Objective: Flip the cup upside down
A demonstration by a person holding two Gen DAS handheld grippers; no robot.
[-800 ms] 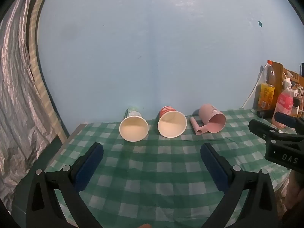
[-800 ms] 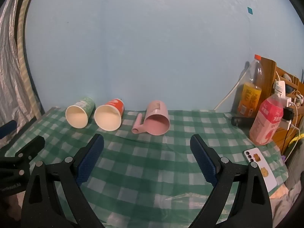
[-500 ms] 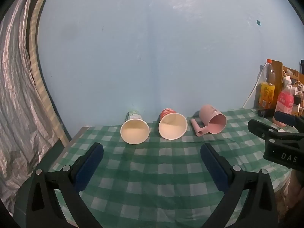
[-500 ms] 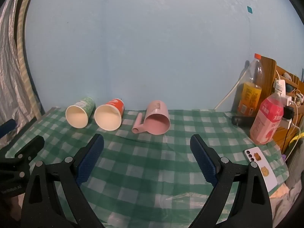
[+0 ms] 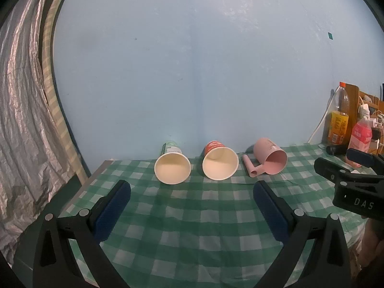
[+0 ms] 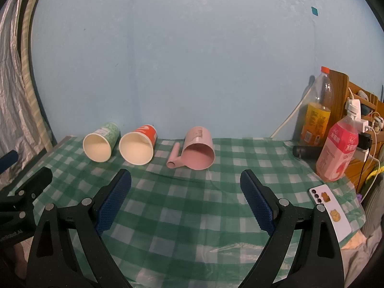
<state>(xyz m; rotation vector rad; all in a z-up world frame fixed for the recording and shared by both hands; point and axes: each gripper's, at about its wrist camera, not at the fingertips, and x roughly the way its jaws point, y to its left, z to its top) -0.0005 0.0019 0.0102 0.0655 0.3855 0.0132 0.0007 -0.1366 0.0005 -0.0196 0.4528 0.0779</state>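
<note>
Three cups lie on their sides near the wall, mouths toward me: a green paper cup (image 5: pixel 172 165) (image 6: pixel 100 142), a red paper cup (image 5: pixel 219 164) (image 6: pixel 138 145) and a pink plastic mug (image 5: pixel 270 159) (image 6: pixel 198 148) with its handle to the left. My left gripper (image 5: pixel 192 192) is open and empty, above the cloth in front of the paper cups. My right gripper (image 6: pixel 186 182) is open and empty, in front of the pink mug. Each gripper also shows at the edge of the other's view.
A green checked cloth (image 6: pixel 192 204) covers the table. At the right stand an orange drink bottle (image 6: pixel 315 115), a pink drink bottle (image 6: pixel 338 148), a dark cylinder (image 6: pixel 306 151), a phone (image 6: pixel 331 206) and a wooden shelf with cables. A silver curtain (image 5: pixel 21 120) hangs at left.
The left gripper has drifted slightly left and pulled back a little, so the cups sit a bit further right in its view. The right gripper has hardly moved.
</note>
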